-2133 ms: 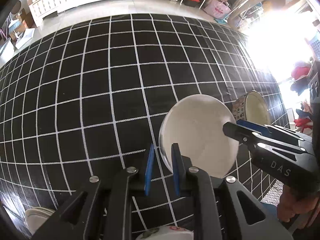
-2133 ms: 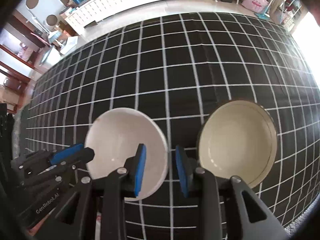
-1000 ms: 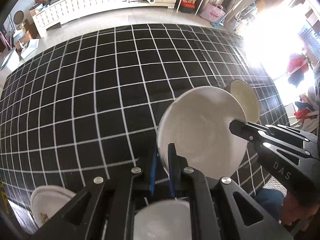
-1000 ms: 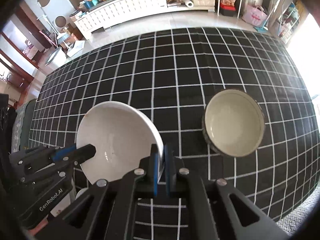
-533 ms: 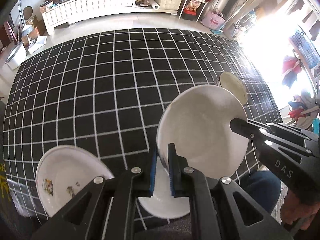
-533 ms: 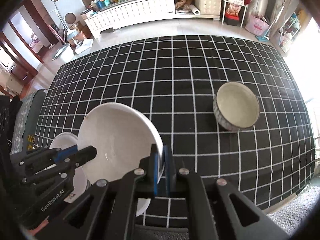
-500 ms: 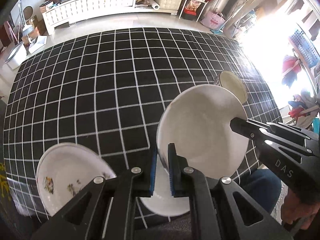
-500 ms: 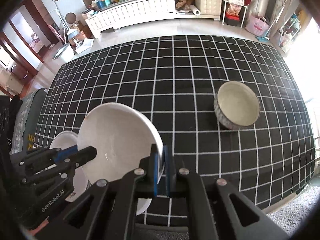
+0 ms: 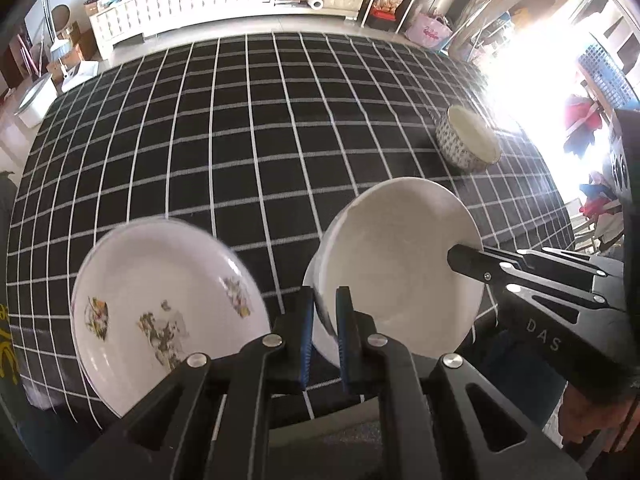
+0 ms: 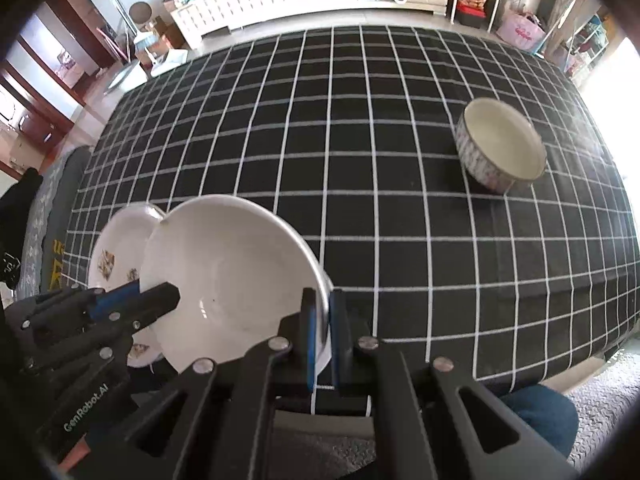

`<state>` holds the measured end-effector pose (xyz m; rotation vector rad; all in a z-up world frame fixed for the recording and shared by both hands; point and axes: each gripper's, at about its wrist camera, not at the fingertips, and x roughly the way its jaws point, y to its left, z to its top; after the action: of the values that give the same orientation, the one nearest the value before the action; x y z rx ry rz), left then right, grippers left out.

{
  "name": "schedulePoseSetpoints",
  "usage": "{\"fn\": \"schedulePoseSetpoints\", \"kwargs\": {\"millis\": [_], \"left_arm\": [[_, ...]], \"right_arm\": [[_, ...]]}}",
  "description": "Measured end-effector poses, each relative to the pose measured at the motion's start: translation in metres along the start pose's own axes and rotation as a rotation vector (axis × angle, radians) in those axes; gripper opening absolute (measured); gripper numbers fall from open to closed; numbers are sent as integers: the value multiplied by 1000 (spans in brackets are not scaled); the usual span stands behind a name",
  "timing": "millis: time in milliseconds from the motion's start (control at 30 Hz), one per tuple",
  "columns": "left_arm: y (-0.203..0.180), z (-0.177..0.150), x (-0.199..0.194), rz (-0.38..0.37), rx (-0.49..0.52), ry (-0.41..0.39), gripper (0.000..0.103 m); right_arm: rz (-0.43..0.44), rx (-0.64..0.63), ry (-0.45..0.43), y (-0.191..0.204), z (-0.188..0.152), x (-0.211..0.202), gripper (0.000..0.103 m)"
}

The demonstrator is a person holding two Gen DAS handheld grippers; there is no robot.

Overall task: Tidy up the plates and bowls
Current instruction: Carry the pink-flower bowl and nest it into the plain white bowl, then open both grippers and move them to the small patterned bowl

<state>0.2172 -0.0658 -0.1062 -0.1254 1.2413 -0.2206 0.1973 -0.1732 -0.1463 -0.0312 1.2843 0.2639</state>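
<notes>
Both wrist cams sit just behind their claws at the near worktop (image 9: pixel 248 152) edge, pitched down and facing the far cabinets, left view from the left side, right from the right; shared: white bowl (image 9: pixel 400 264) close-up, floral plate (image 9: pixel 160 304), patterned bowl (image 10: pixel 500 144) farther off.

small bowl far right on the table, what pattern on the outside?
Small bowl: pale wall with a fine speckled blue-grey print, plain cream inside. Right wrist view shows it best.
</notes>
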Motion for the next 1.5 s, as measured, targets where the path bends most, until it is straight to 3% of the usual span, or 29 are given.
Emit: {"fn": "schedulePoseSetpoints", "kwargs": {"millis": [333,1300,1367,1400,1500], "left_arm": [[-2,-18,20,-2,-3,47,9],[-7,-19,36,13,-8,61,11],[-8,-17,31,14,-4,48,12],[-9,-16,29,20,1,40,18],[-12,-12,22,26,9,16,24]], "right_arm": [[-6,11,63,-2,-12,20,9],[-24,5,74,-5,-8,28,9],[-34,-7,68,-4,-8,26,13],[-39,-12,62,-4,-9,25,15],[-41,-16,29,-6,-8,17,28]]}}
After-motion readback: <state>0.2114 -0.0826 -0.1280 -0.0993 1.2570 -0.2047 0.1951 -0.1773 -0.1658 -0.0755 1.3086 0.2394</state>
